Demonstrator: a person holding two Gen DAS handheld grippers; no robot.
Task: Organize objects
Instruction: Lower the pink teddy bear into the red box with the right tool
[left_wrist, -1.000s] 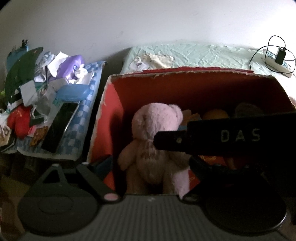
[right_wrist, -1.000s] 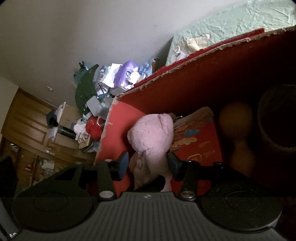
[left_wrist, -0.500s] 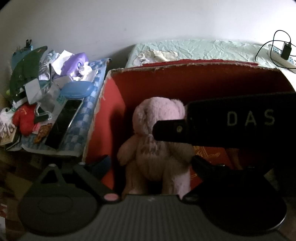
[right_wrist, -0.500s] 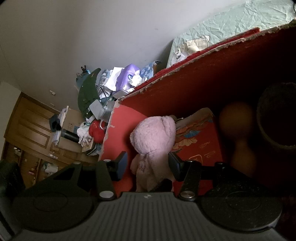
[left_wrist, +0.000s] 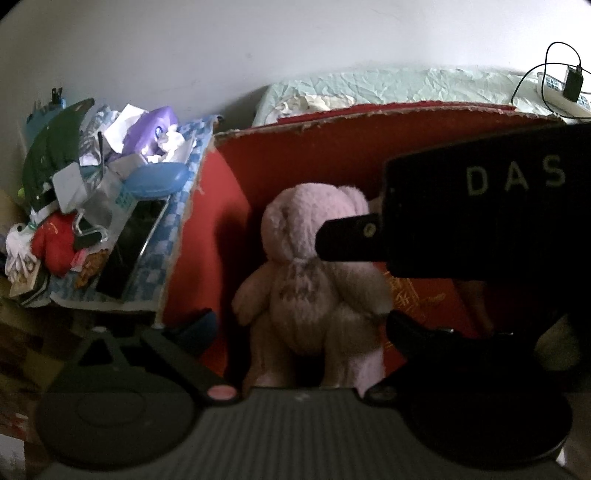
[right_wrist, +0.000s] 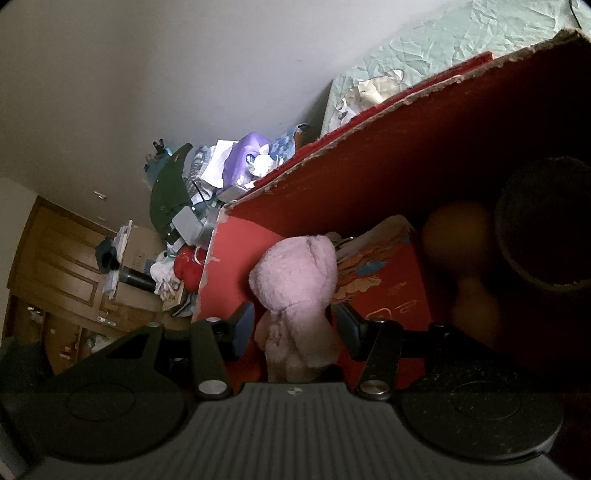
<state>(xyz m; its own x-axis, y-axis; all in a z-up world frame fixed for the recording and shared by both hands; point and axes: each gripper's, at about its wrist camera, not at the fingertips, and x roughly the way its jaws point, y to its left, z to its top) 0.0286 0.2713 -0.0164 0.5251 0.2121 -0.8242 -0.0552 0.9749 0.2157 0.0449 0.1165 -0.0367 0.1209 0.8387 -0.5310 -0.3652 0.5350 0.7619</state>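
Observation:
A pink teddy bear (left_wrist: 310, 288) stands upright at the left end of a red cardboard box (left_wrist: 295, 155). My right gripper (right_wrist: 295, 321) is shut on the bear (right_wrist: 295, 273), one finger on each side of its body below the head. In the left wrist view this gripper appears as a black body marked DAS (left_wrist: 480, 206), with one finger across the bear's head. My left gripper (left_wrist: 299, 325) is open wide, and its fingers flank the bear's legs. The bear's feet are hidden behind the gripper bodies.
Inside the box (right_wrist: 369, 177) lie a red printed card (right_wrist: 388, 280), an orange toy (right_wrist: 458, 236) and a dark round pot (right_wrist: 546, 229). Left of the box, a blue checked cloth (left_wrist: 166, 236) holds a purple toy (left_wrist: 151, 129) and other clutter. A pale green bed (left_wrist: 406, 85) lies behind.
The right gripper and the bear have risen a little inside the box. The left wrist view has drawn closer to them.

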